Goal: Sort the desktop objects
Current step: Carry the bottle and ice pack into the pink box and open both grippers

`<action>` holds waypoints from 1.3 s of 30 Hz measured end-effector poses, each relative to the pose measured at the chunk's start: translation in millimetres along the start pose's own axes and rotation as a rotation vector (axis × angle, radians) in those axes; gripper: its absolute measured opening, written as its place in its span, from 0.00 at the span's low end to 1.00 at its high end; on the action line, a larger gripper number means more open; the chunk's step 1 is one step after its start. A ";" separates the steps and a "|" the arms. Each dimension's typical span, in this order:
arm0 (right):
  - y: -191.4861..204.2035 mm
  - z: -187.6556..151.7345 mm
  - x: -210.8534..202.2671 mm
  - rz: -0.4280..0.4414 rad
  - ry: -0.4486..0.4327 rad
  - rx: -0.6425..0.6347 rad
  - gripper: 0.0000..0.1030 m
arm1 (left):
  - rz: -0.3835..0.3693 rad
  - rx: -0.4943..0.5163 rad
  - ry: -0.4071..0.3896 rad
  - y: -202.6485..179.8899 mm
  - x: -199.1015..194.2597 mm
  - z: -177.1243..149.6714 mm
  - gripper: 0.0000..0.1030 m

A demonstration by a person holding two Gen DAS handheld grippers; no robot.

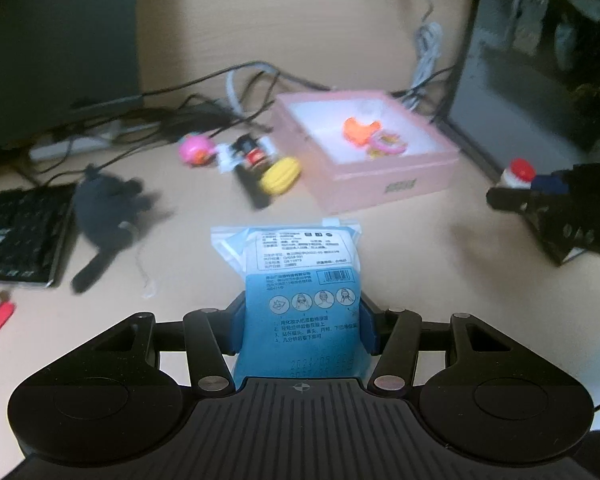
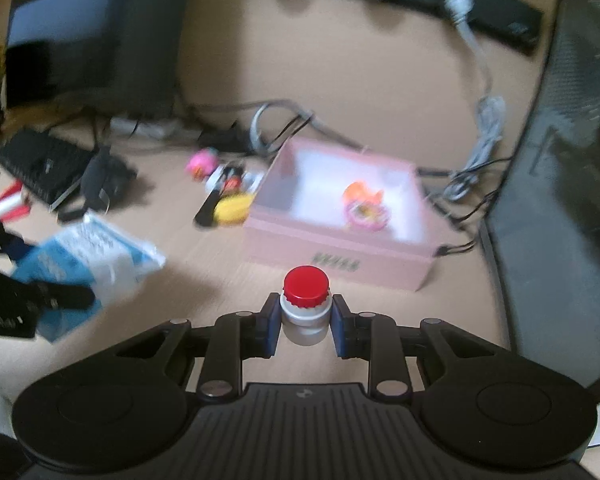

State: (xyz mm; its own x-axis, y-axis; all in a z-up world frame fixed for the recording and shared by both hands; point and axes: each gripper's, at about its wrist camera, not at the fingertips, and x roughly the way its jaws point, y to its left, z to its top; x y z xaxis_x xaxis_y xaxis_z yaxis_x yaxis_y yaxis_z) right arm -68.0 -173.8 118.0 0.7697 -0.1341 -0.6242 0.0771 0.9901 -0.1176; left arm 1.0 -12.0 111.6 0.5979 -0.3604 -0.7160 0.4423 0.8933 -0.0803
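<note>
Clamping a blue packet (image 1: 304, 280) above the table (image 1: 400, 248), the left gripper (image 1: 303, 330) faces the pink box (image 1: 380, 176); the right gripper (image 2: 305, 324) pinches a red-capped bottle (image 2: 305, 304) just before that box.

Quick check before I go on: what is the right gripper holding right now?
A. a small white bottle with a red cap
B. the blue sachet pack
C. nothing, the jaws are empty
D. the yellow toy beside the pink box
A: in the right wrist view the right gripper has its jaws closed on the small white bottle with the red cap, short of the pink box.
</note>
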 end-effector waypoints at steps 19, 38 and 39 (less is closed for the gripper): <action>-94.2 169.4 54.1 -0.021 -0.277 0.231 0.48 | -0.040 0.048 -0.220 -29.6 93.2 151.7 0.76; -45.6 54.7 112.3 -0.017 0.015 0.103 0.82 | 0.319 -0.259 0.046 77.6 73.2 21.7 0.94; -36.8 52.2 107.7 -0.018 0.016 0.081 0.83 | 0.331 -0.278 0.047 83.3 69.2 18.5 0.94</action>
State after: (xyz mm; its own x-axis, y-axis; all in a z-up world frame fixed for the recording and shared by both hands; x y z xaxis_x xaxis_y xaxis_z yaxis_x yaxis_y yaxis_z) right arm 45.1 -222.5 95.4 0.7576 -0.1517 -0.6348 0.1421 0.9876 -0.0664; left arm 91.5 32.5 68.1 0.6430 -0.0352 -0.7651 0.0312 0.9993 -0.0197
